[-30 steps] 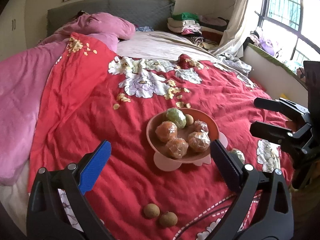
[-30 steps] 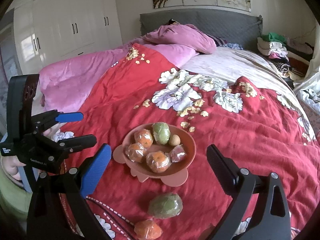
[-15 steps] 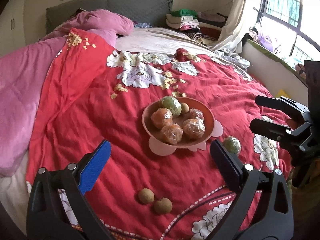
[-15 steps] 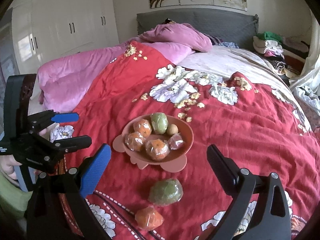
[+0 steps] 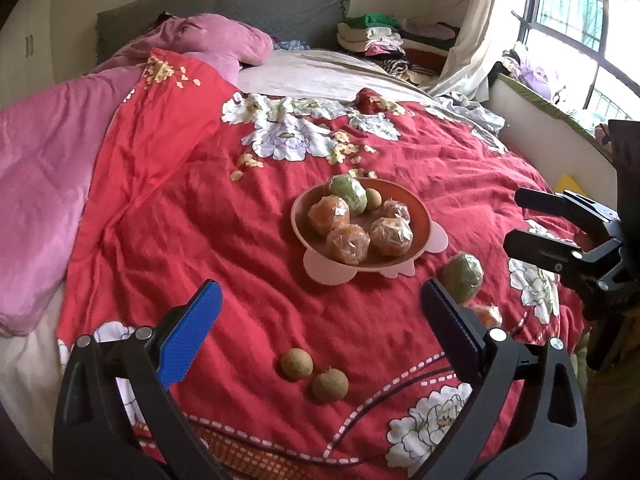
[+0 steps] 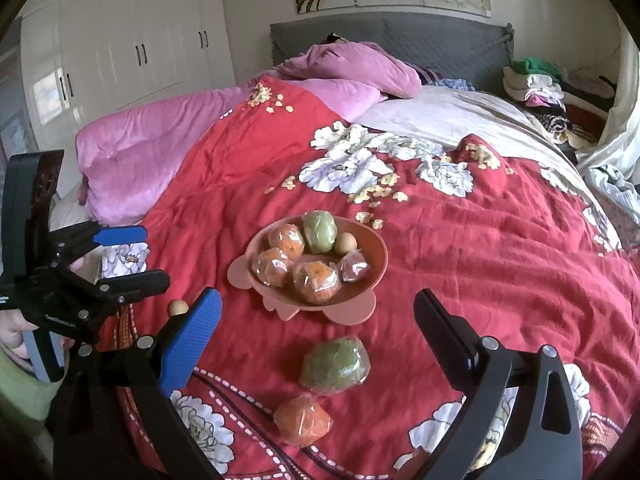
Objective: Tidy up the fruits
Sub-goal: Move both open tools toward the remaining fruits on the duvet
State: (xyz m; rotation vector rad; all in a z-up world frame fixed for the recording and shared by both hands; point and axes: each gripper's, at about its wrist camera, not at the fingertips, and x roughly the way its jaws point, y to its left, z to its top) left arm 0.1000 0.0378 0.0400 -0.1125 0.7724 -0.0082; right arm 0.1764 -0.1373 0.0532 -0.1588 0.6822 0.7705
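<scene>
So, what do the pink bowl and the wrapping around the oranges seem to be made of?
The pink bowl looks like matte moulded plastic or silicone: even colour, soft dull sheen, scalloped feet; which of the two, I cannot tell. The wrapping on the oranges seems thin clear plastic film: crinkled, with bright glints, the orange showing through.

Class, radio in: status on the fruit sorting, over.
Both grippers, left and right, open, empty. Bowl holds six; wrapped green fruit and orange loose. Path clear.

Soft daylight comes in from the window (image 5: 576, 28), which glares white. Both pictures are sharp but bend round, with dark corners.
</scene>
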